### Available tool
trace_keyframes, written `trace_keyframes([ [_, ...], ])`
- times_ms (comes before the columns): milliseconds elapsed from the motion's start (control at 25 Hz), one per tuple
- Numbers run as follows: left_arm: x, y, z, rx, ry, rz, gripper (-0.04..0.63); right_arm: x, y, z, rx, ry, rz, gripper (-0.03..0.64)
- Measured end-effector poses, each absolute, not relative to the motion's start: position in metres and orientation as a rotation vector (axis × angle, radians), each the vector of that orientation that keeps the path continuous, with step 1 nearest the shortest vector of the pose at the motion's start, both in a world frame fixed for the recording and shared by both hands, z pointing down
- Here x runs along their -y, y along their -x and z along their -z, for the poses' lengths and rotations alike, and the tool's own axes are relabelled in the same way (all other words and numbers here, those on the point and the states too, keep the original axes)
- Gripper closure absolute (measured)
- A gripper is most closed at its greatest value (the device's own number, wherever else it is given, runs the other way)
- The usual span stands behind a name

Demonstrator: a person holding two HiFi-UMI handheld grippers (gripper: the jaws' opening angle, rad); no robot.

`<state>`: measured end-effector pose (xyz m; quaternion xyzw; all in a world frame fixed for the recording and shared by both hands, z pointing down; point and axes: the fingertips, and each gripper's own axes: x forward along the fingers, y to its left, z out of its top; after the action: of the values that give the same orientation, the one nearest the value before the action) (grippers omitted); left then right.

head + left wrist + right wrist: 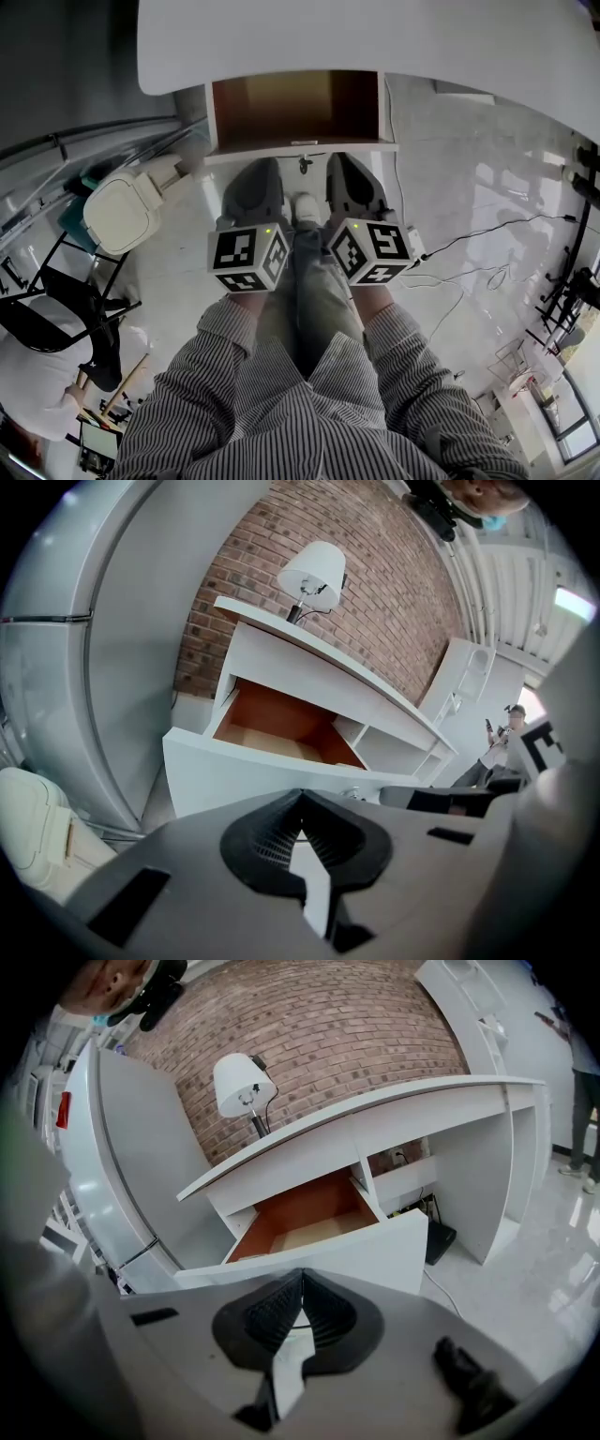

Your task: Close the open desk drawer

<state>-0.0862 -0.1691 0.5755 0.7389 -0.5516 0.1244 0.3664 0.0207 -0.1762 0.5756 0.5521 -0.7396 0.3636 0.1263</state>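
The drawer (298,111) stands pulled out from under the white desk top (375,42). Its brown inside is open to view, and its white front panel (300,150) faces the person. Both grippers are held side by side just before that panel, the left gripper (300,803) towards its left half and the right gripper (302,1281) towards its right half. No view shows whether either one touches the panel. The jaws of each are closed tip to tip, with nothing between them.

A cream seat (124,211) sits on the floor to the left of the drawer, near its front corner, and a black chair frame (70,300) stands further out on that side. In the left gripper view a tall white panel (66,658) rises just beside the desk's left end. A white lamp (242,1082) stands on the desk top against a brick wall (337,1026).

To the right of the drawer the space under the desk is open. A black box (439,1237) lies on the floor at the back of it, and thin cables (469,246) trail over the pale floor to the right. A person (502,747) stands well off past the desk's far end. Between the grippers and the front panel nothing stands in the way.
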Motion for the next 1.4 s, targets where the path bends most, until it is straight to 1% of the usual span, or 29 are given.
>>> trace_keyframes([
  [320,0.171,0.083,-0.571,1.41,-1.892,-0.353,0.583,0.178,-0.024,-0.571,2.134,-1.622,-1.064,0.6],
  [800,0.173,0.084,-0.571,1.467,-1.825,-0.321,0.583,0.18,-0.024,-0.571,2.161,-1.565,-1.075,0.6],
  [1400,0.222,0.084,-0.571,1.512,-1.814,-0.316,0.583,0.231,-0.022,-0.571,2.196,-1.532,-1.084,0.6],
])
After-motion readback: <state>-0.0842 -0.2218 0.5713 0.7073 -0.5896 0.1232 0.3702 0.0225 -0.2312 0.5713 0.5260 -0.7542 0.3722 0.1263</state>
